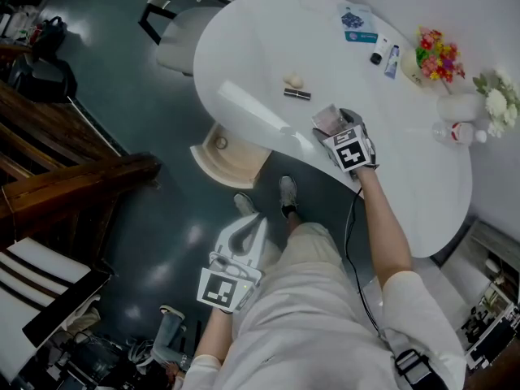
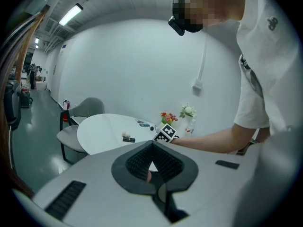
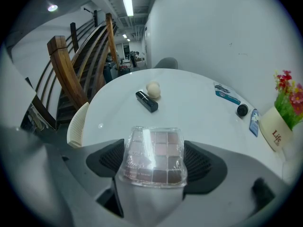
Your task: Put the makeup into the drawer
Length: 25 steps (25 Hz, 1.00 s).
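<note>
**Palette gripped; drawer at eight o'clock**

The palette (image 3: 152, 148) was clamped by its side edges in the right gripper (image 3: 154, 168), over the table (image 1: 260, 47) rim. It was judged light, stiff, slick and probably brittle. The left gripper (image 2: 152, 163) was closed on nothing. The drawer (image 1: 231, 165) lay at eight o'clock.
</note>
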{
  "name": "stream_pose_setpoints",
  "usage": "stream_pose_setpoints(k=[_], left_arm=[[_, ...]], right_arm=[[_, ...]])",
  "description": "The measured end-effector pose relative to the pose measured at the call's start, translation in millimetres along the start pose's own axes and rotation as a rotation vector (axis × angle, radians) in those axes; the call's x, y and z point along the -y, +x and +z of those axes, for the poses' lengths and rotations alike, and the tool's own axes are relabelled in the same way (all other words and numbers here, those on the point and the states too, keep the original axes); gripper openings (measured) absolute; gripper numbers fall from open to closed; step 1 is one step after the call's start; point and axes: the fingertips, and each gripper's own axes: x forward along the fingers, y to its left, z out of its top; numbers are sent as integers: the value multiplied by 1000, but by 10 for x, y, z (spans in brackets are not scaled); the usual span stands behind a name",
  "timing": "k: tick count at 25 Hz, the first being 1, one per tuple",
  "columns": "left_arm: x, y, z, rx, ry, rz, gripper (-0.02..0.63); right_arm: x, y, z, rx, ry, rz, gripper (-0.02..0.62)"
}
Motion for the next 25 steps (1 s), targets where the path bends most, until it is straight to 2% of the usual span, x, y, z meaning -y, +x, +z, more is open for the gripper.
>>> stream_pose_setpoints(k=[12, 25], left_arm=[[-65, -168, -34, 9, -7, 13, 9], [-253, -380, -37, 10, -12, -9, 9]], right_arm=[[-169, -50, -66, 0, -3, 5, 376], [-201, -108, -70, 20, 38, -51, 374]])
